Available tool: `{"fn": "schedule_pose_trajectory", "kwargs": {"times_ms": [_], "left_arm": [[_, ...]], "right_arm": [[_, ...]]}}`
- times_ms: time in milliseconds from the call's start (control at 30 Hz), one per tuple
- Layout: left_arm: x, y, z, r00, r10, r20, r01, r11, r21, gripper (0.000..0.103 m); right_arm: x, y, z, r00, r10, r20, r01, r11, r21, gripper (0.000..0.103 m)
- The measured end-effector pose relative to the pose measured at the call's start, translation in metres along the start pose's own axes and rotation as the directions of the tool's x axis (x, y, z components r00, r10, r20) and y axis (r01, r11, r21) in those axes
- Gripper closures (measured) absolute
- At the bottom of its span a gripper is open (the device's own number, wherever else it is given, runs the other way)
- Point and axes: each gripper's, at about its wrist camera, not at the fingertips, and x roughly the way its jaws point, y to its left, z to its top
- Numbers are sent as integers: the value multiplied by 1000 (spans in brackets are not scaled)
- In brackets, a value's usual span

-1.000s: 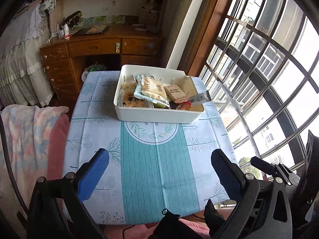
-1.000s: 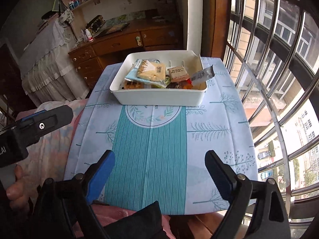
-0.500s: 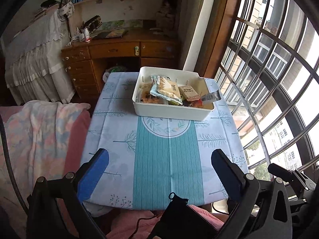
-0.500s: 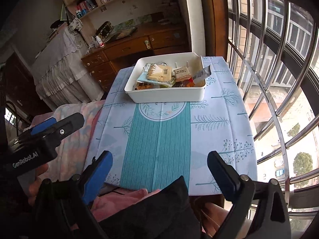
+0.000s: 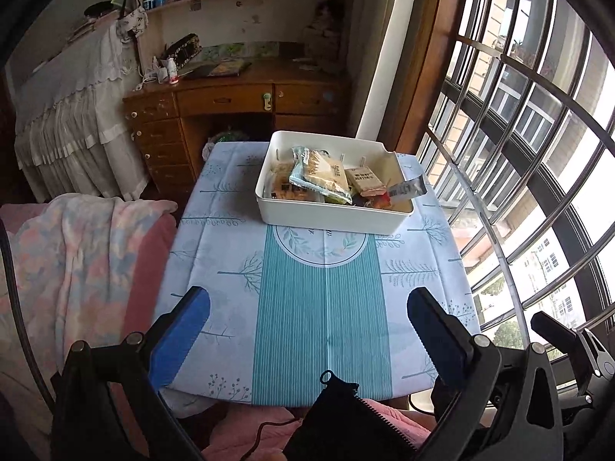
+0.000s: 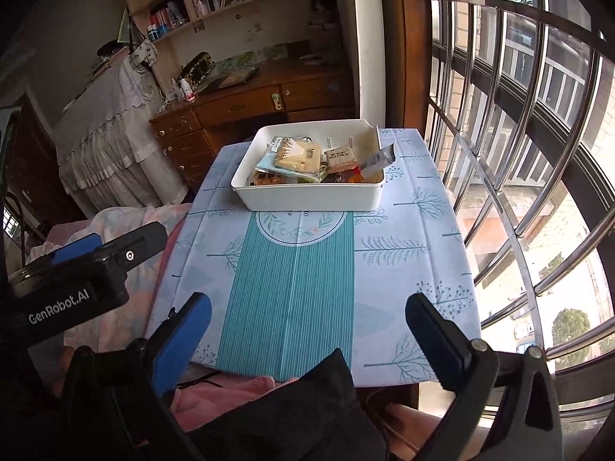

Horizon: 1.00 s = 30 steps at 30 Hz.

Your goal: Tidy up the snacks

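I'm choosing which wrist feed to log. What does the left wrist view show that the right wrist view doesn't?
Only the left wrist view shows a floral blanket spread wide beside the table. Only the right wrist view shows the left gripper's body from outside, labelled GenRobot.AI. Both show the white bin of snack packets on the far part of the tablecloth, the wooden desk, and open, empty grippers: left gripper, right gripper.
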Motion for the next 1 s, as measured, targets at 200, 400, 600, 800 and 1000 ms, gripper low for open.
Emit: {"fn": "schedule_pose_trajectory", "kwargs": {"times_ms": [200, 400, 600, 800, 1000], "left_arm": [[-3, -1, 2, 1000, 11, 14, -11, 1000, 11, 1], [-3, -1, 3, 1000, 15, 17, -15, 1000, 10, 1], [-2, 2, 5, 999, 18, 27, -19, 1000, 10, 1], [-1, 4, 6, 999, 21, 31, -21, 1000, 10, 1], [-1, 4, 6, 999, 20, 30, -20, 1000, 9, 1]], "right_arm": [[1, -2, 2, 1000, -13, 14, 13, 1000, 1, 0], [4, -4, 3, 1000, -3, 5, 2, 1000, 4, 0], [5, -4, 3, 1000, 1, -1, -1, 1000, 7, 0], [8, -2, 3, 1000, 2, -1, -2, 1000, 9, 0], [8, -2, 4, 1000, 3, -1, -3, 1000, 7, 0]]}}
